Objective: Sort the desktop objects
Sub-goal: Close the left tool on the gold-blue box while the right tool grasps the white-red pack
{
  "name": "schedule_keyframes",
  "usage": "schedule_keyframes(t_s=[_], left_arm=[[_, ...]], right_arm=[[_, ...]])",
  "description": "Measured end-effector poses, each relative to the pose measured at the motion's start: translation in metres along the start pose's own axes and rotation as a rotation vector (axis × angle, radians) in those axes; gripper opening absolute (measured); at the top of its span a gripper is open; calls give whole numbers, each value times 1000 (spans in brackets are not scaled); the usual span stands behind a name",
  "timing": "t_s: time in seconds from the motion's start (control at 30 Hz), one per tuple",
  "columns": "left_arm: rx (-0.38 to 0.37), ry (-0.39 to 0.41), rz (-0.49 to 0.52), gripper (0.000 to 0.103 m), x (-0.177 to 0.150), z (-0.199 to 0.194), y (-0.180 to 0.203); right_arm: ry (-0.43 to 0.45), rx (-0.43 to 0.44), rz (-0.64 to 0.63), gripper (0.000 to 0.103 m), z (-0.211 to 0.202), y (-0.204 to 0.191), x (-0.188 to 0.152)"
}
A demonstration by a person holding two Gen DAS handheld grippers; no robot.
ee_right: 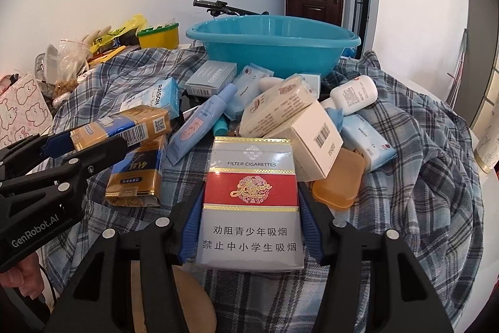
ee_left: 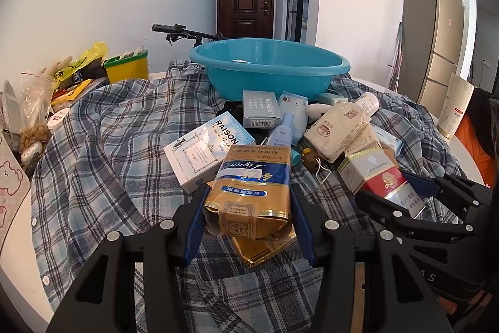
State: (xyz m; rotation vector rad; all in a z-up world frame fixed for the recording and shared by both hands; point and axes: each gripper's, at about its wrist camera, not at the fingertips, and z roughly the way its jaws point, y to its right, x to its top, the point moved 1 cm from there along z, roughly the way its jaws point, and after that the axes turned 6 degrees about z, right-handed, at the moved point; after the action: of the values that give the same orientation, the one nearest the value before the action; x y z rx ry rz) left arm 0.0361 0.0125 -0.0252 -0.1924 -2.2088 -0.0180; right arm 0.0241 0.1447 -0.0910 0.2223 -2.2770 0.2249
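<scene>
The left claw is clamped on a gold-and-blue cigarette pack, held just above a second gold pack lying on the plaid shirt that covers the bench. The right claw has its blue pads pressed to both sides of a red-and-silver cigarette pack. Beyond them lies a heap of boxes, tubes and bottles, with a blue basin behind.

Between my left tongs, a gold-and-blue pack; between my right tongs, a red, white and silver pack. Beyond them, a turquoise basin on blue-grey plaid cloth.
</scene>
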Motion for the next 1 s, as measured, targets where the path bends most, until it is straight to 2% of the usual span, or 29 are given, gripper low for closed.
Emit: schedule_keyframes(t_s=[0.27,0.47,0.57,1.0], left_arm=[[-29,63,41,53,6,-12,13],[-36,64,44,53,8,-13,15],[-37,57,57,53,8,-12,20],[-6,72,86,53,6,-12,29]], right_arm=[[79,-39,24,55,-18,11,9],[196,-72,42,55,-49,18,18],[223,-77,43,55,-57,19,22],[168,-58,48,55,-42,24,14]])
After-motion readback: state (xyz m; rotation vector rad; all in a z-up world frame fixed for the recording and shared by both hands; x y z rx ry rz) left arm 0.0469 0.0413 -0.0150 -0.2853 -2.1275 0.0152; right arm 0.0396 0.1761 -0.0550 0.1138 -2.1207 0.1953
